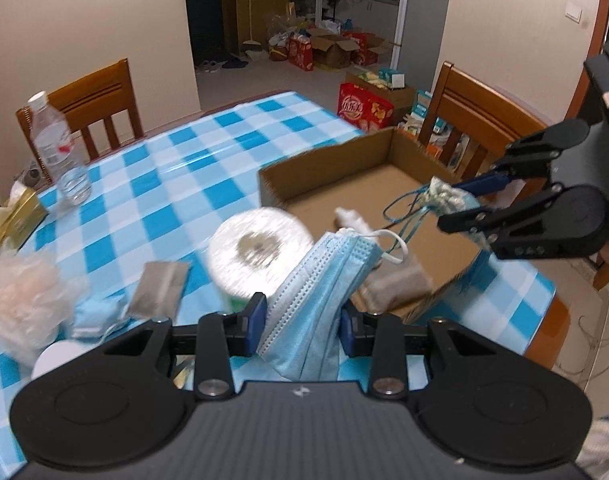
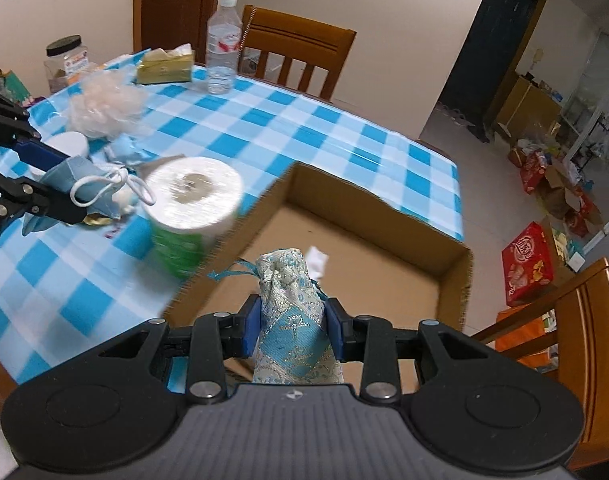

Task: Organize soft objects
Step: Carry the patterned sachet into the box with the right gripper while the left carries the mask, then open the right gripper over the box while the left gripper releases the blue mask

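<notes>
Toilet roll [image 2: 194, 192] standing right by our cardboard box [image 2: 452, 276] near the tabletop [image 2: 264, 128] edge, left tongs [image 1: 300, 320] clamped on a crumpled blue face mask [image 1: 316, 292] beside it, right tongs [image 2: 292, 326] squeezing a blue-white drawstring pouch [image 2: 294, 312] over the box.

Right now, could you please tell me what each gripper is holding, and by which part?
The left gripper pinches the pleated light-blue face mask across its folded body. The right gripper clamps the blue-and-cream brocade drawstring pouch around its middle.
</notes>
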Motion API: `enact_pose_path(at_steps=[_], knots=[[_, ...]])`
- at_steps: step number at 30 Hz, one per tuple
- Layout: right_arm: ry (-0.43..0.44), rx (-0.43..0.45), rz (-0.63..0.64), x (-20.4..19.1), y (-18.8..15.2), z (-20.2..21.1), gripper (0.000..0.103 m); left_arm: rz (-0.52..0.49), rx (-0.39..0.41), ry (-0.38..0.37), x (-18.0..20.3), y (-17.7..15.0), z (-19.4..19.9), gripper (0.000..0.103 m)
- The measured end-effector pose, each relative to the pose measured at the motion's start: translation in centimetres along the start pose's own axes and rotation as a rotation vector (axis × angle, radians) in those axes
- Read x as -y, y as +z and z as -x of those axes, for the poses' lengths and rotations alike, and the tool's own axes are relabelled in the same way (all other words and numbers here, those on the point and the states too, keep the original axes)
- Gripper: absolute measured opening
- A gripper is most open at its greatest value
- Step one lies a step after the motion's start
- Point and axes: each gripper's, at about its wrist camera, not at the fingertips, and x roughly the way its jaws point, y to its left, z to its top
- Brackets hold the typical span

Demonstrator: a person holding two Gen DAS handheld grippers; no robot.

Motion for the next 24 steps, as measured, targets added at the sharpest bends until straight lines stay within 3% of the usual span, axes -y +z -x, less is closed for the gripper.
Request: enact_pose_path(at_steps=[3, 5, 7, 8, 11, 21, 23, 24], knots=[[0.0, -0.003, -0.006, 1.6, -0.4, -0.8, 0.044, -0.005, 0.013, -0.003, 1.2, 1.3, -1.2, 0.036], [0.002, 0.004, -0.018, 2.4, -0.7, -1.5, 0.074, -0.002, 0.018, -0.005, 1.8, 2.2, -2.1, 0.036], [0.013, 0.016, -0.031, 3.0, -1.0, -2.0, 0.093, 0.008, 0.022, -0.006, 2.3, 3.2, -3.0, 0.036], [0.021, 0.032, -0.044, 3.2, -1.4, -1.9, 0.096, 0.013, 0.025, -0.005, 2.6, 3.6, -3.6, 0.036], [0.063, 0.053, -0.088, 3.9, -2.1, -2.0, 0.1, 0.032, 0.022, -0.001, 3.3, 5.1, -5.3, 0.036], [0.07, 0.044, -0.186, 4.0, -4.0, -2.7, 0.101, 0.103, 0.03, 0.041, 4.3, 9.7, -10.7, 0.036], [0.069, 0.047, -0.2, 4.2, -4.2, -2.6, 0.102, 0.115, 0.047, 0.057, 4.1, 10.4, -11.4, 0.042], [0.067, 0.049, -0.205, 4.2, -4.3, -2.5, 0.102, 0.12, 0.053, 0.07, 4.0, 10.7, -11.7, 0.052]])
